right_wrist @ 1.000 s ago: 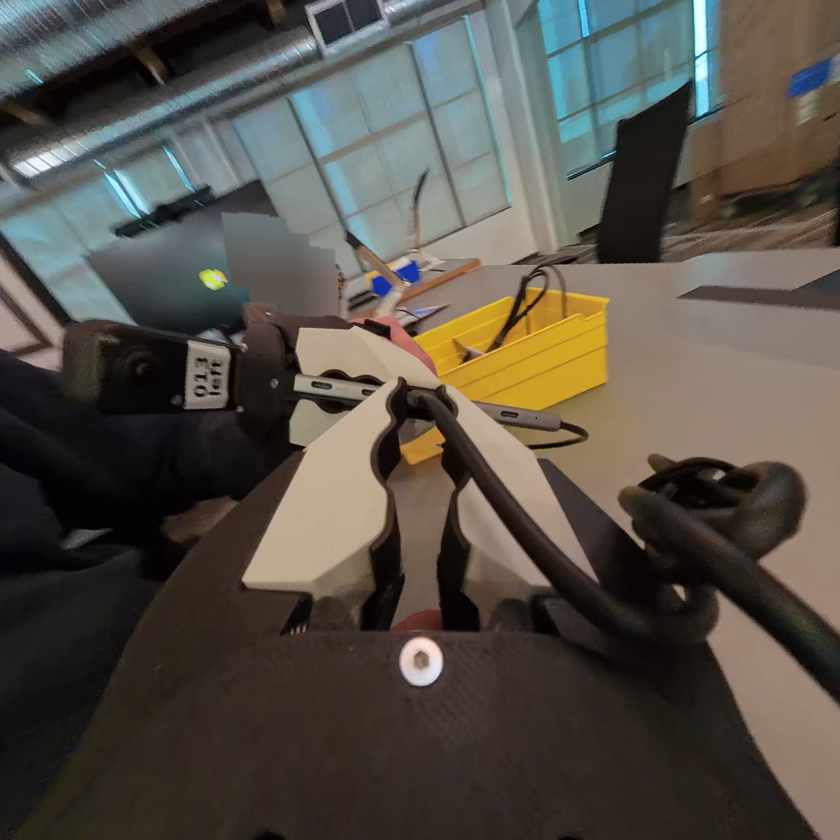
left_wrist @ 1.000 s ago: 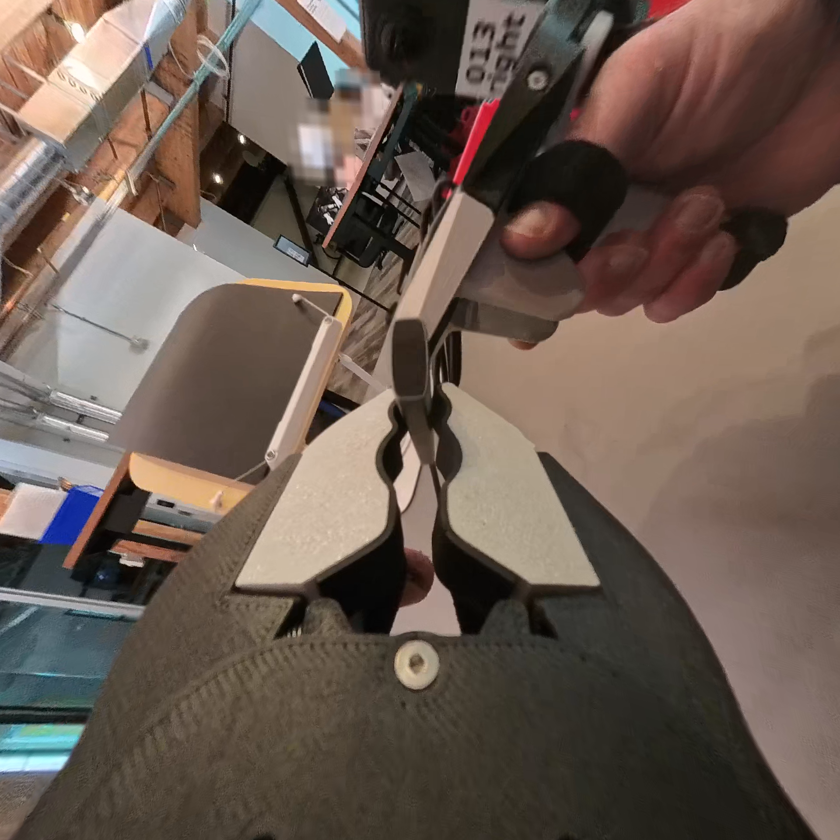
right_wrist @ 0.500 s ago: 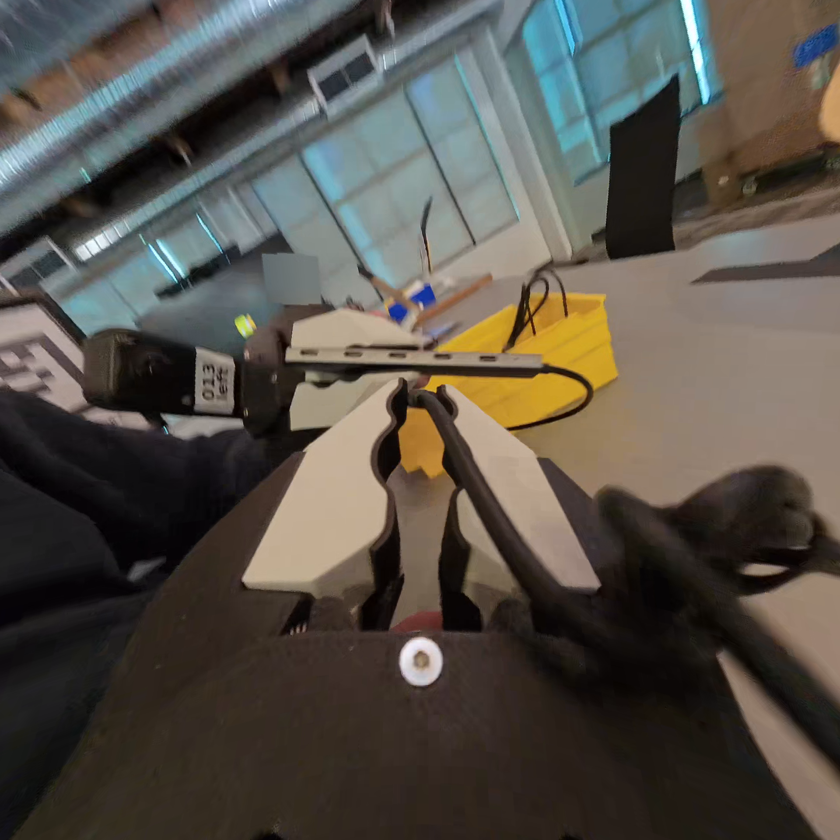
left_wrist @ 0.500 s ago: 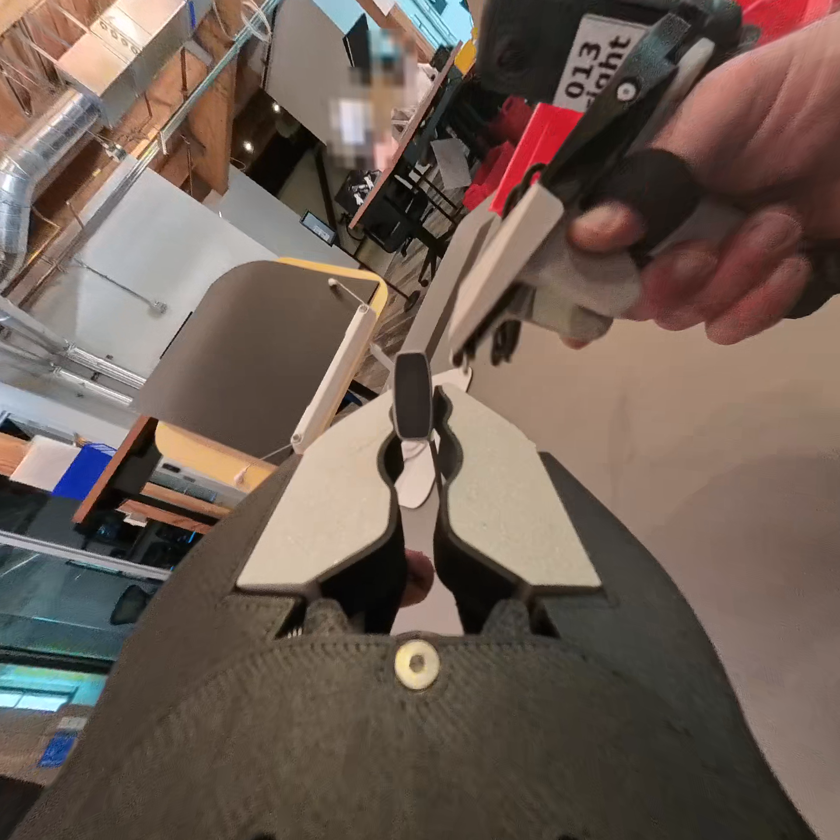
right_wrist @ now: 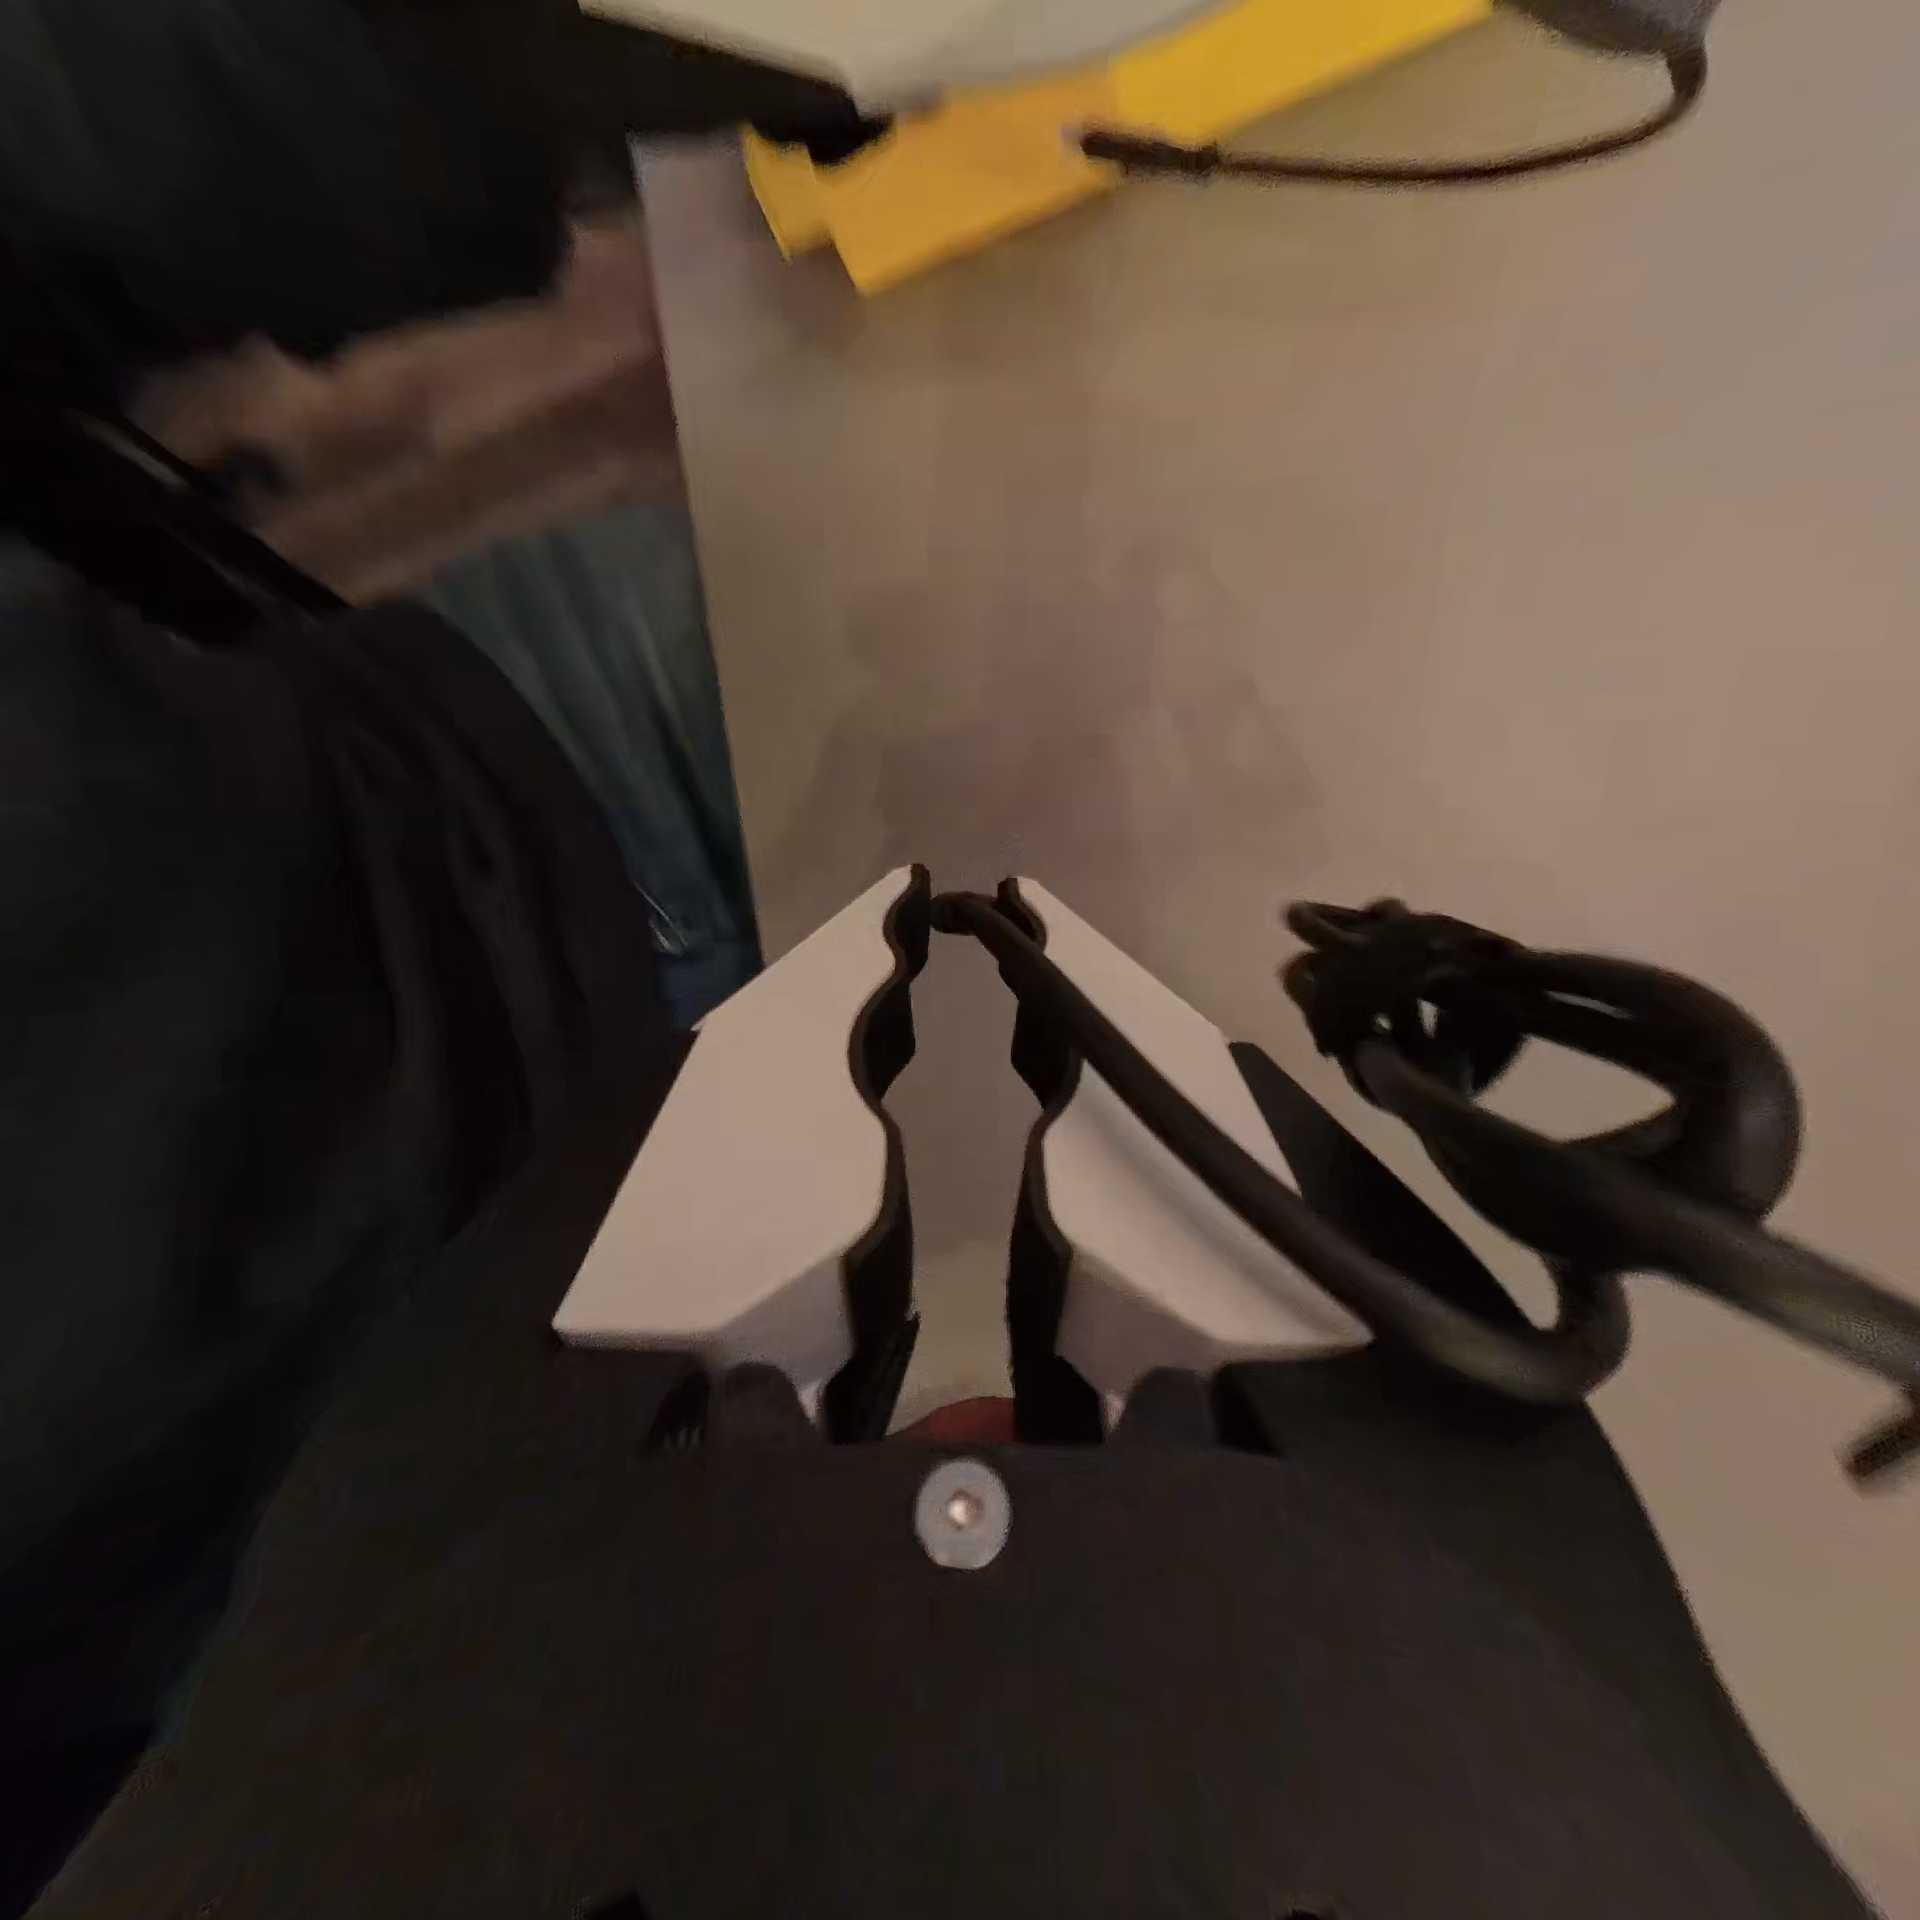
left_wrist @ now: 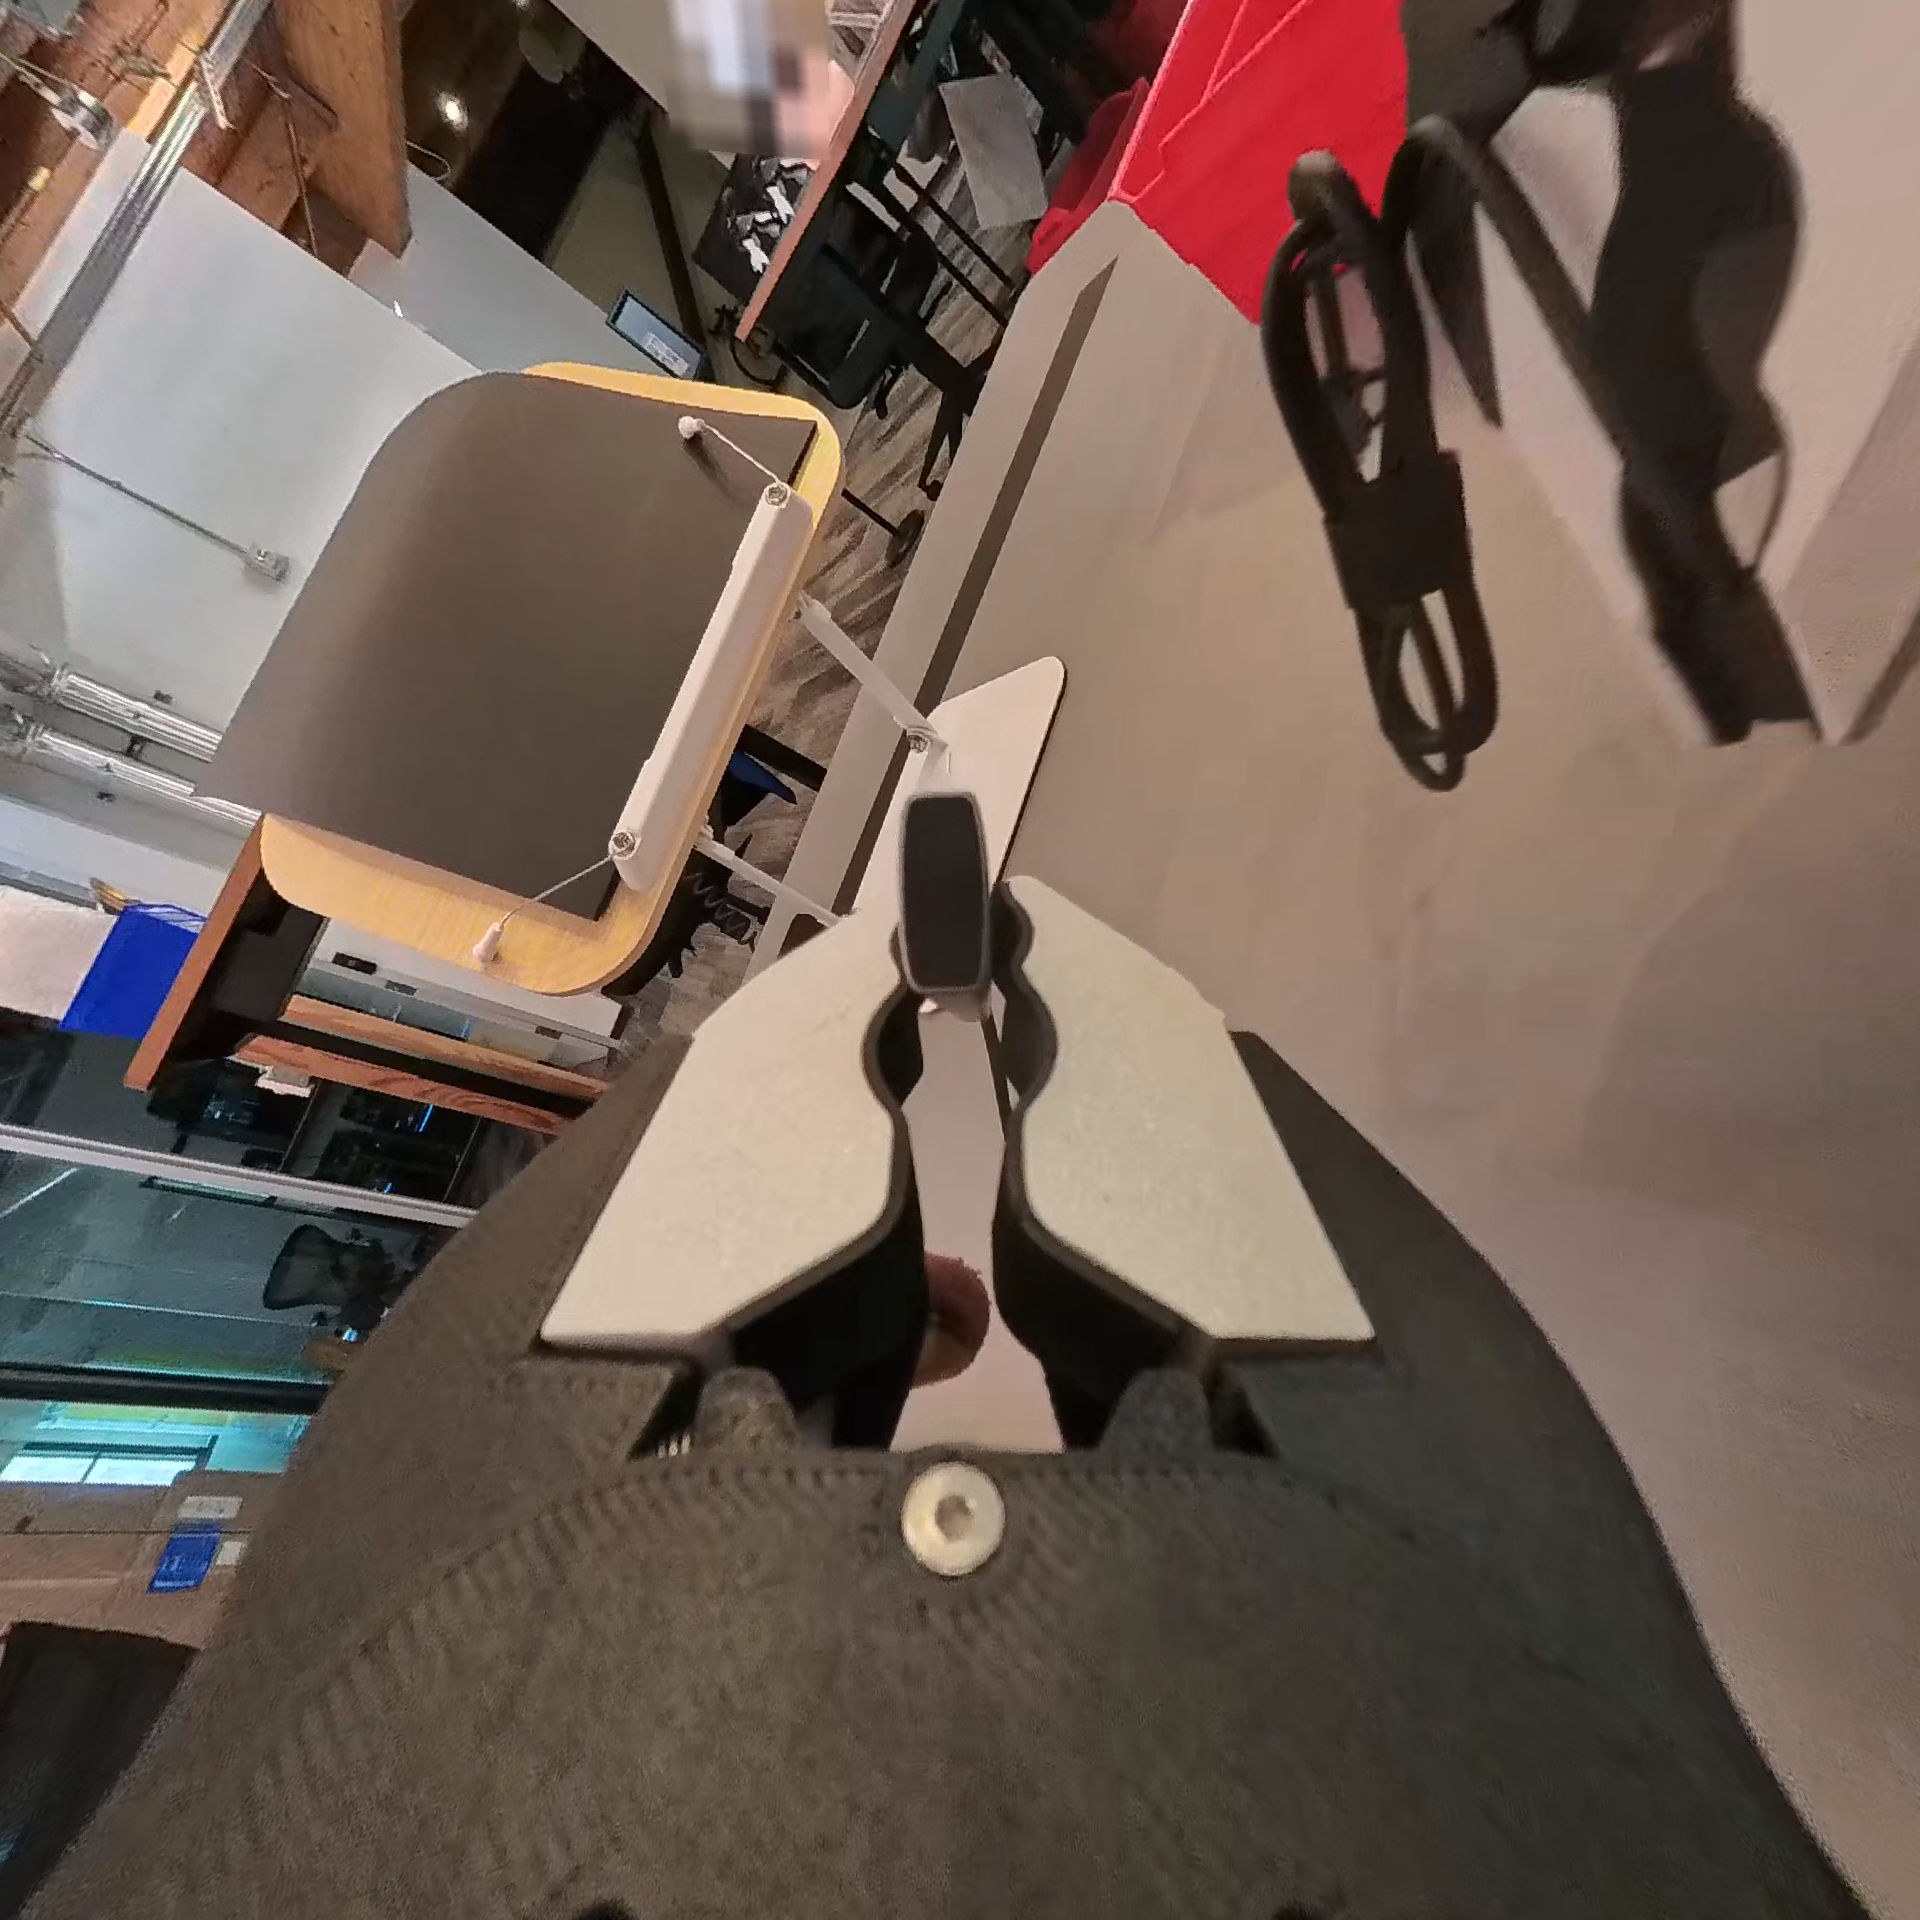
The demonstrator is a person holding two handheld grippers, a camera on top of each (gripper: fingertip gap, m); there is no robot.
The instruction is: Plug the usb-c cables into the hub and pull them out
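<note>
My left gripper [left_wrist: 948,987] is shut on the grey USB-C hub [left_wrist: 940,883], which I see end-on, held above the grey table [left_wrist: 1351,935]. My right gripper [right_wrist: 961,904] is shut on a black USB-C cable [right_wrist: 1143,1060] at its tips; the plug itself is hidden between the fingers. The cable runs back over the right finger to its tied coil [right_wrist: 1538,1039]. The same coil hangs at the upper right of the left wrist view [left_wrist: 1392,540], clear of the hub. The hub's own thin lead [right_wrist: 1455,156] shows at the top of the right wrist view.
A yellow bin [right_wrist: 1039,177] stands on the table ahead of my right gripper. A red bin [left_wrist: 1226,135] sits at the table's far end. The person's dark clothing [right_wrist: 260,935] fills the left of the right wrist view. A chair [left_wrist: 499,623] stands beyond the table edge. Across from one pair of fingers to the other is roughly 12 cm.
My right gripper has moved away from the hub with the cable and tipped down toward the table. In the left wrist view it has gone up and right. The left gripper still holds the hub.
</note>
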